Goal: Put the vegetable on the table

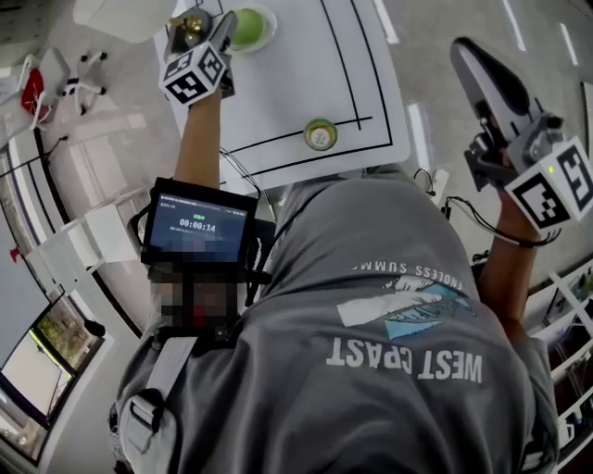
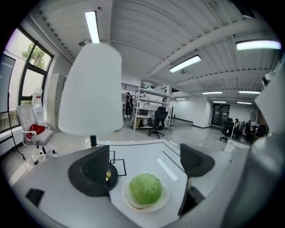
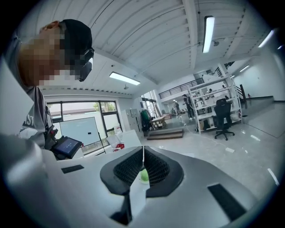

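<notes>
From the head view, we are holding the left gripper (image 1: 218,37) over the far left part of the table (image 1: 306,65). The cabbage (image 1: 247,25) is sitting on a plate (image 1: 270,33) just to the right of its jaws. The right gripper (image 1: 468,56) is hanging well off the table's right edge, away from everything. A cup (image 1: 321,135) is standing near the table's front edge, well behind the left jaws.

In the left gripper view, the jaws are standing wide apart with nothing in them. The cabbage (image 2: 145,189) is lying just ahead of them, in line with the gap, and is not yet touched. A lamp (image 2: 91,89) is standing just beyond the left-hand jaw, its base partly hidden behind that jaw. Beyond the right-hand jaw, bare table is lying open.

In the right gripper view, the jaws are pressing together. A small green patch (image 3: 144,176) is showing through the slit below them, and we are reading it as something beyond, not gripped.

We are judging this as the approach before the grasp. Next, the left jaws need to go forward around the cabbage, close, lift it off the plate, and carry it rightward onto bare table. The lamp side is giving little room, so the open side is the safer way.
</notes>
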The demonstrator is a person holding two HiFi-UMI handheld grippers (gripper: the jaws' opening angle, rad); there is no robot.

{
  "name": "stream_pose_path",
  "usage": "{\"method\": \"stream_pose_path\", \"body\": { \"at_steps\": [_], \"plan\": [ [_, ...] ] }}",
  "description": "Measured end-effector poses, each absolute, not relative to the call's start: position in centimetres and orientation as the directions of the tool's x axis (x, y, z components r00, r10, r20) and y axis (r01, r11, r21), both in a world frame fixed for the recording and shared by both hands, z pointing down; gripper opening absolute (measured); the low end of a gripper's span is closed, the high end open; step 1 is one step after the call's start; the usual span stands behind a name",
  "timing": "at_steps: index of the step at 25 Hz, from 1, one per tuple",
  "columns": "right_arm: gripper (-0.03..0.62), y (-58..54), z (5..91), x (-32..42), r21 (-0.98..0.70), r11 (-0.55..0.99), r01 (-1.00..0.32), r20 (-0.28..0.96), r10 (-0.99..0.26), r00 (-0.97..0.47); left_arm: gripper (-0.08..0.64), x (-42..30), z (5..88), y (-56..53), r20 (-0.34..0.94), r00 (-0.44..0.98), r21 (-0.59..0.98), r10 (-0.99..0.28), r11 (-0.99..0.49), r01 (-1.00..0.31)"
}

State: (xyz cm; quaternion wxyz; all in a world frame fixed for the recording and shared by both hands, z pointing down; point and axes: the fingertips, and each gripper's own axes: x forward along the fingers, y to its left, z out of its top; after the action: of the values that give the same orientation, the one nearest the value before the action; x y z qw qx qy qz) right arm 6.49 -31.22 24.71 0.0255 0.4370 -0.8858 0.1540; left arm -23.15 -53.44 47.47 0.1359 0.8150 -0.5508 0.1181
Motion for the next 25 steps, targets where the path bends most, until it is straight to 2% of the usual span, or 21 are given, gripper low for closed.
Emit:
{"method": "stream_pose_path", "body": {
  "at_steps": [3, 5, 7, 9, 11, 12, 16, 25],
  "plan": [
    [0.008, -32.3, 25.0, 5.6, -0.246, 0.618, -0.747, 0.165, -0.733, -0.660, 0.443, -23.9, 44.1, -52.8, 0.276, 0.377, 0.096, -0.884, -0.365, -0.926],
    [0.008, -33.2, 25.5, 4.5, -0.245, 0.662, -0.708, 0.152, -0.695, -0.702, 0.359, -25.1, 41.4, -51.9, 0.219, 0.374, 0.090, -0.901, -0.363, -0.928],
    [0.008, -33.3, 25.2, 4.0, -0.233, 0.688, -0.687, 0.139, -0.676, -0.724, 0.239, -24.9, 38.1, -50.9, 0.147, 0.399, 0.092, -0.905, -0.389, -0.916],
    [0.008, -30.3, 23.7, 6.2, -0.201, 0.598, -0.776, 0.170, -0.759, -0.629, 0.125, -18.3, 35.1, -50.6, 0.070, 0.562, 0.142, -0.824, -0.549, -0.823],
    [0.008, -26.3, 22.2, 9.1, -0.164, 0.452, -0.877, 0.223, -0.849, -0.479, 0.043, -9.5, 32.6, -49.7, -0.003, 0.740, 0.199, -0.672, -0.726, -0.659],
    [0.008, -25.3, 21.8, 9.9, -0.153, 0.423, -0.893, 0.237, -0.862, -0.448, 0.013, -7.2, 31.4, -48.9, -0.033, 0.781, 0.214, -0.623, -0.768, -0.604],
    [0.008, -26.8, 21.9, 9.2, -0.138, 0.497, -0.857, 0.232, -0.825, -0.516, 0.008, -7.9, 27.5, -47.1, -0.090, 0.790, 0.215, -0.606, -0.786, -0.579],
    [0.006, -31.2, 24.8, 5.2, -0.143, 0.653, -0.744, 0.183, -0.721, -0.668, 0.008, -15.5, 24.7, -45.0, -0.134, 0.691, 0.146, -0.710, -0.704, -0.695]
  ]
}}
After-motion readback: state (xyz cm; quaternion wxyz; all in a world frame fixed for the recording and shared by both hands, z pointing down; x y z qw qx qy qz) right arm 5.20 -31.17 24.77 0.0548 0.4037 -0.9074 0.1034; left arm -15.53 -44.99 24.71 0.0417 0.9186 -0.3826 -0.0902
